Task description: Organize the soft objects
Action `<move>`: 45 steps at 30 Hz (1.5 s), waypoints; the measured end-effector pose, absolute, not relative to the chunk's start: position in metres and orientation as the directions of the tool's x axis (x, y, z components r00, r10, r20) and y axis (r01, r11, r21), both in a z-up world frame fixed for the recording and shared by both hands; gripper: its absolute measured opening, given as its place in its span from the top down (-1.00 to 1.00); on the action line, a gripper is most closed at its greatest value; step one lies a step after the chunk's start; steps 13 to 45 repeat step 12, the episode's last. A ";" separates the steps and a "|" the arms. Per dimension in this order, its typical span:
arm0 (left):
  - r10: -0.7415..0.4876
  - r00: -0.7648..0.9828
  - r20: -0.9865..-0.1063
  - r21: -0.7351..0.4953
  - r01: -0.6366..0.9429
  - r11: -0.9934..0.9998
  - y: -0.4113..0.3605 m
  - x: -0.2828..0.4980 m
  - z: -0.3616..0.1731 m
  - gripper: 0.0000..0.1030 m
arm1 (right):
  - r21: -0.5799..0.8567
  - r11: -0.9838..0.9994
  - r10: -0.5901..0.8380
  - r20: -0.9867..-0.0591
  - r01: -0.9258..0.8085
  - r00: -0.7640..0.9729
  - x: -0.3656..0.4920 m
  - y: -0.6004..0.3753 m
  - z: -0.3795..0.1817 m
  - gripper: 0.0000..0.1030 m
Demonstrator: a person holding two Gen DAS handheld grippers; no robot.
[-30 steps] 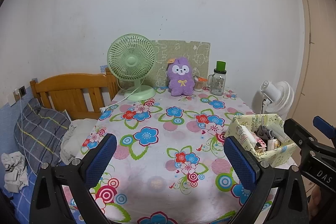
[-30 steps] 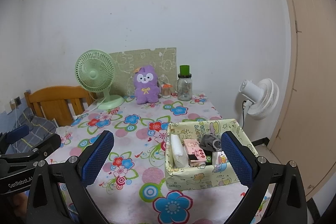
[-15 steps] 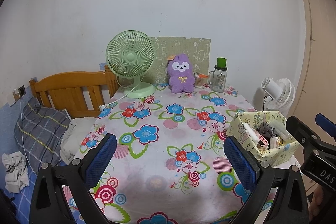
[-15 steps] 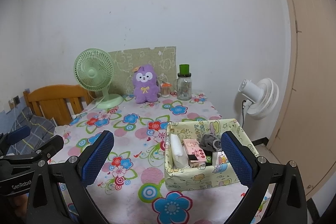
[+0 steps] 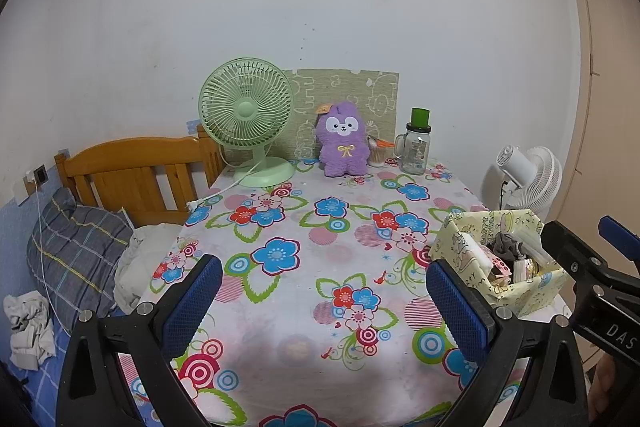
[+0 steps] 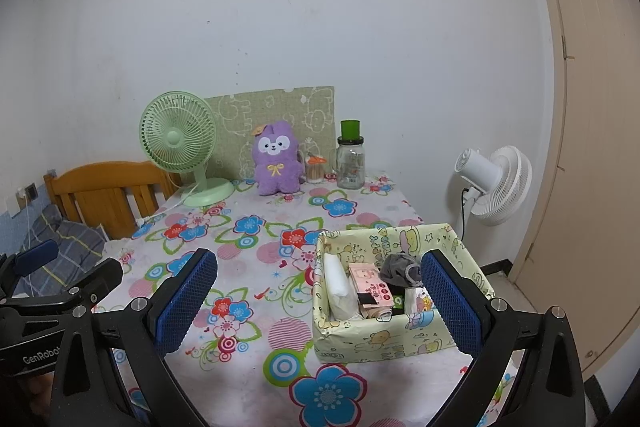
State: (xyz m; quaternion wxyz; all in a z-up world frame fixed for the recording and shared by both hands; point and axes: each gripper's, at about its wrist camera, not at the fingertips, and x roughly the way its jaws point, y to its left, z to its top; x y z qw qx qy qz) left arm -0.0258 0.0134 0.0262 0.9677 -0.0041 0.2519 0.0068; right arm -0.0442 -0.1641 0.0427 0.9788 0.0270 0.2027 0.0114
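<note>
A purple plush toy sits upright at the far end of the flowered table, against a green patterned board; it also shows in the right wrist view. A yellow-green patterned box holding a white pack, a pink pack and a grey cloth item stands at the table's near right; it also shows in the left wrist view. My left gripper is open and empty above the near table edge. My right gripper is open and empty, its right finger in front of the box.
A green desk fan and a glass jar with a green lid stand at the far end. A wooden headboard, a pillow and bedding lie left of the table. A white floor fan and a door are to the right.
Both grippers have drawn back slightly from the table; the far objects look a little smaller. Both stay open and empty.
</note>
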 end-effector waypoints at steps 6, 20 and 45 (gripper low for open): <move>0.010 0.872 -0.489 -0.001 -0.013 1.000 0.012 -0.026 0.026 -0.99 | 0.057 0.998 0.034 -0.397 -0.013 0.917 -0.044 -0.165 0.042 -1.00; 0.015 0.870 -0.492 0.005 -0.014 1.000 0.009 -0.026 0.025 -0.99 | 0.065 0.998 0.037 -0.398 -0.012 0.917 -0.045 -0.165 0.042 -1.00; 0.015 0.870 -0.492 0.005 -0.014 1.000 0.009 -0.026 0.025 -0.99 | 0.065 0.998 0.037 -0.398 -0.012 0.917 -0.045 -0.165 0.042 -1.00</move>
